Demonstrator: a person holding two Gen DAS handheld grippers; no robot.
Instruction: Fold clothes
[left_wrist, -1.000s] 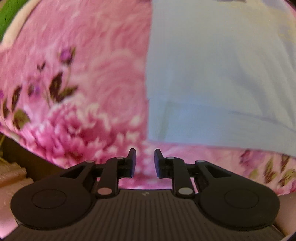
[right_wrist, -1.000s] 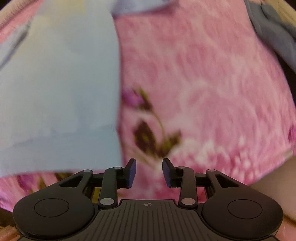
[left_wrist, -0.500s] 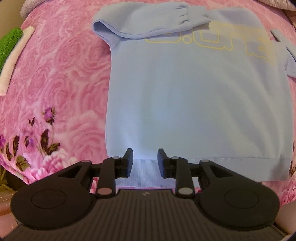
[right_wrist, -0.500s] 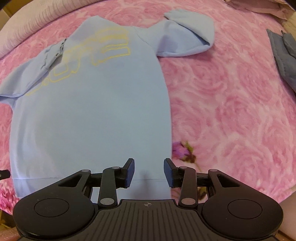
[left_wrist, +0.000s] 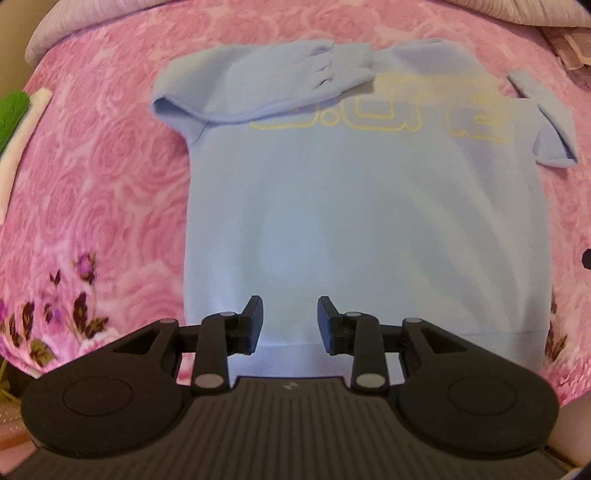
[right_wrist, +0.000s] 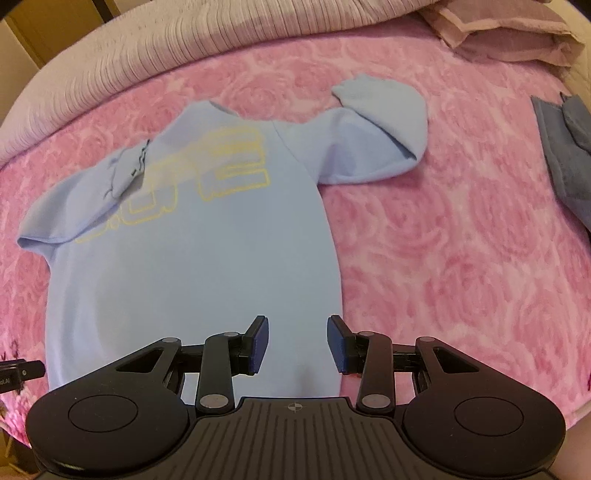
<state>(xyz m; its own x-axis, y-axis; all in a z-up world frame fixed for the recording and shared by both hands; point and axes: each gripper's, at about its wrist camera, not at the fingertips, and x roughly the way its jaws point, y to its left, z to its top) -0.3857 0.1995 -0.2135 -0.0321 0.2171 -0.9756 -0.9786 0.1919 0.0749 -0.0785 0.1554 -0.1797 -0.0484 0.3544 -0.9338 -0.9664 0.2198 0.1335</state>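
A light blue sweatshirt (left_wrist: 362, 221) with yellow outlined letters lies flat, front up, on a pink rose-patterned bedspread (left_wrist: 96, 177). Its left sleeve (left_wrist: 266, 92) is folded across the chest. Its right sleeve (right_wrist: 373, 144) lies bent out to the side. My left gripper (left_wrist: 290, 319) is open and empty, above the hem near the lower left corner. My right gripper (right_wrist: 297, 341) is open and empty, above the hem at the sweatshirt (right_wrist: 192, 258) near its lower right corner.
A green and white cloth (left_wrist: 14, 122) lies at the bed's left edge. A folded grey-blue garment (right_wrist: 565, 155) lies to the right. A mauve ribbed blanket (right_wrist: 155, 48) and a pillow (right_wrist: 506, 33) lie at the far end of the bed.
Both grippers have pulled back and up from close over the bedspread beside the hem corners. The whole sweatshirt is in view now. The jaws stay open.
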